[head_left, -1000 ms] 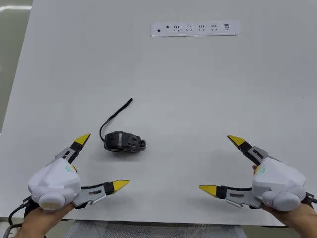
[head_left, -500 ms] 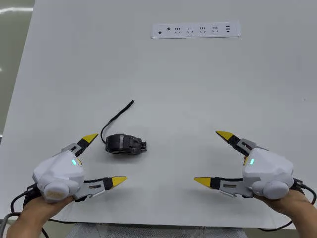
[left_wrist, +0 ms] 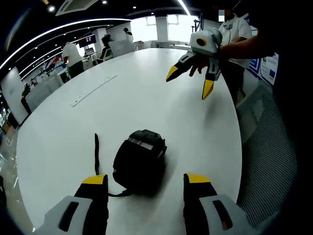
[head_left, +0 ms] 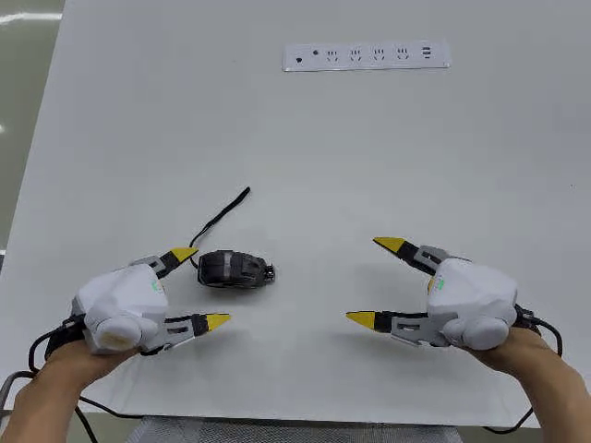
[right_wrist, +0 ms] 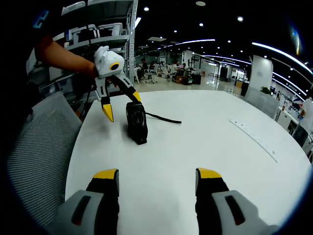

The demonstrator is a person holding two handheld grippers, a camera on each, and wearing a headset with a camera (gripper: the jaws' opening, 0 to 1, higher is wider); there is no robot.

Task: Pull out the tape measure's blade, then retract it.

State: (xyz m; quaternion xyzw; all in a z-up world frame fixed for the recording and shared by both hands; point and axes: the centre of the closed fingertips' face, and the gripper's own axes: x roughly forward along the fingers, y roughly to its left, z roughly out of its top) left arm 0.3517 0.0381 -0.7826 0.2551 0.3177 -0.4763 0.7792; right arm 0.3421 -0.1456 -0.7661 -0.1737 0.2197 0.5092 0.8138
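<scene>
Both grippers were brought inward across the white table compared with a second before, the left gripper closing on the tape measure and the right gripper drawn leftward toward it. The tape measure was found lying on its side near the front left of the table, its black wrist strap trailing away toward the power strip far behind. The jaws of the left gripper were held wide apart, with the case lined up just ahead of the gap and the far tip just beside it; nothing was gripped. The jaws of the right gripper were likewise spread and empty, well apart from the case. The case was judged to be rigid, compact and fairly dense, likely to skid on the smooth tabletop unless clamped across its broad flanks. The small tab at its right end was taken to be the blade hook, to be pinched there; a thin, springy blade was expected, prone to snapping back if released carelessly.
</scene>
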